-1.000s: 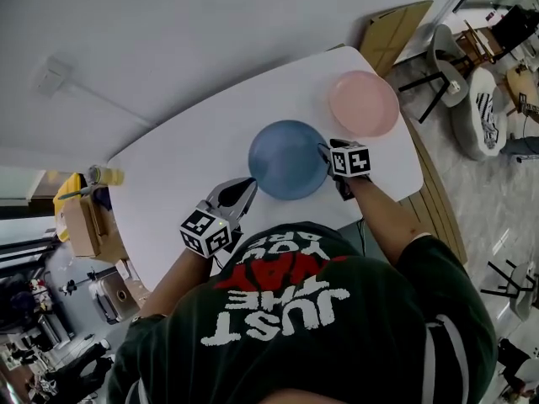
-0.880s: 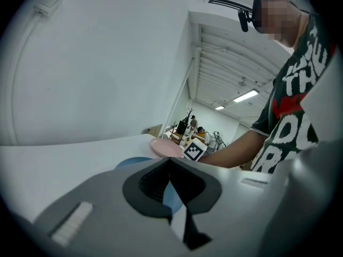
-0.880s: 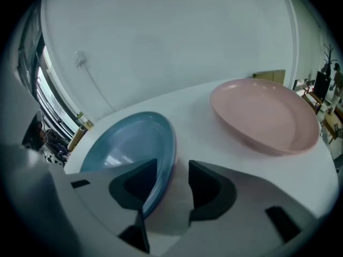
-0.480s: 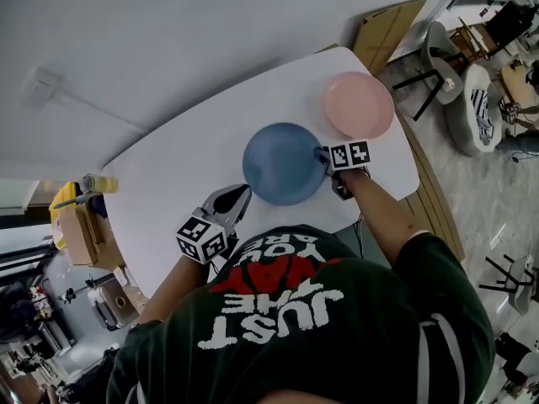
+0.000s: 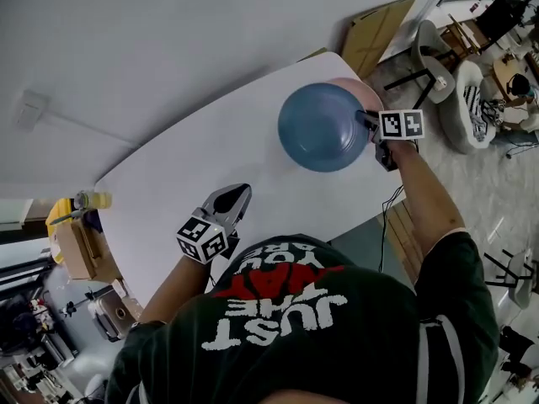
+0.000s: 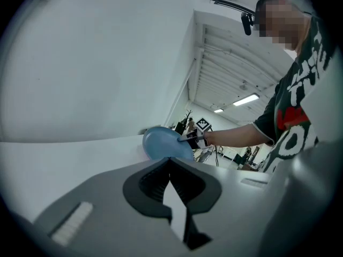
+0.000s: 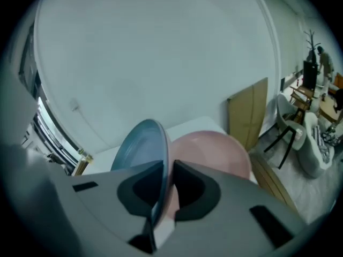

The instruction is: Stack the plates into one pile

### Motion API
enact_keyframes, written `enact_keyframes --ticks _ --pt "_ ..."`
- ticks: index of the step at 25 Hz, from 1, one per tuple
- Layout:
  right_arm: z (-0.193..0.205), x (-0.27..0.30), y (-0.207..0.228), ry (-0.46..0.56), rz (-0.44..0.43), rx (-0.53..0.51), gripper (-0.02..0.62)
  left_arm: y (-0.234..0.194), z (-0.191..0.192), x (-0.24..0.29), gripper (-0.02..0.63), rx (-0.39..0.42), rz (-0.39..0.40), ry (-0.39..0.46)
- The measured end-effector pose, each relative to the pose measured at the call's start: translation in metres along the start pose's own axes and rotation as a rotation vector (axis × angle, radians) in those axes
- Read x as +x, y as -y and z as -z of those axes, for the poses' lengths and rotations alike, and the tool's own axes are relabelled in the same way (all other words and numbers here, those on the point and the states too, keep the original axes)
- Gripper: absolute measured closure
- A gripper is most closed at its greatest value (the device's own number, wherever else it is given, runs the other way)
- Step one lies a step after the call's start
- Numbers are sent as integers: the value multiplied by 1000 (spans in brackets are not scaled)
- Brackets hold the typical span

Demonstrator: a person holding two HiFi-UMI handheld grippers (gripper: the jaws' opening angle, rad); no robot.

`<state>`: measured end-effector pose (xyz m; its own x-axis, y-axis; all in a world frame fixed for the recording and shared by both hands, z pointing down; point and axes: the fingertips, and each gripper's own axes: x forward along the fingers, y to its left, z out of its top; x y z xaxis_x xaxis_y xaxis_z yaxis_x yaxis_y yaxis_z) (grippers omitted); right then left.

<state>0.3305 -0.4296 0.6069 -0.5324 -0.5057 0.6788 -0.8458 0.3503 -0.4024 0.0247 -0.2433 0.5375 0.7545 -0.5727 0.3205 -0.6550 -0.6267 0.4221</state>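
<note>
In the head view, the right gripper [image 5: 365, 119] is gripping the blue plate [image 5: 322, 128] by its right rim and holding it clear of the surface [image 5: 194, 162]. The plate is covering most of the pink plate [image 5: 352, 82], which is lying at the far right corner with only a thin far edge showing. The left gripper [image 5: 239, 194] is hanging well apart, at the near left edge of the surface, so the right hand is by far the nearer to both plates. Two plates are showing, one blue and one pink.

In the left gripper view, the left gripper's jaws are pressing together with nothing between them. The blue plate [image 6: 159, 143] is showing far off, tilted, with the right gripper at its rim.

In the right gripper view, the jaws have just been closing and are now clamping the blue plate's rim [image 7: 140, 143]. The plate is standing steeply tilted, and the pink plate [image 7: 217, 151] is lying just beyond and right of the jaws. By this reading, the blue plate is needing to level out and come down onto the pink one.
</note>
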Motion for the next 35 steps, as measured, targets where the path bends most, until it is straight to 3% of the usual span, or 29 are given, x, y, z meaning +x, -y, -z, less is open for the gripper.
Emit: enact_keyframes --ticks 5,12,15,18,19,21,22,26,29,35 --pt "-27 -14 79 40 129 86 554 -8 -1 30 597 -17 11 -3" --pt "-2 -1 136 42 159 259 554 -15 8 44 597 -38 -9 -44" --pt "11 3 146 37 185 267 554 -13 11 44 597 -40 -9 -54" --pt "13 6 146 37 235 181 554 -11 17 46 597 -33 -6 -70" --pt "12 7 146 33 253 142 551 -12 18 47 597 -32 -6 -74" --pt "6 6 142 43 278 84 443 -14 20 49 597 -33 -7 -78" --pt "2 2 140 59 294 58 425 -15 21 50 597 -34 -8 -78" --pt "-19 -29 115 153 352 -104 414 -15 17 49 597 -32 -11 -65" --pt "-21 -46 72 218 285 -177 416 -19 8 44 597 -23 -12 -38" --pt "22 -72 -12 246 135 -153 422 -17 -10 26 598 -3 19 22"
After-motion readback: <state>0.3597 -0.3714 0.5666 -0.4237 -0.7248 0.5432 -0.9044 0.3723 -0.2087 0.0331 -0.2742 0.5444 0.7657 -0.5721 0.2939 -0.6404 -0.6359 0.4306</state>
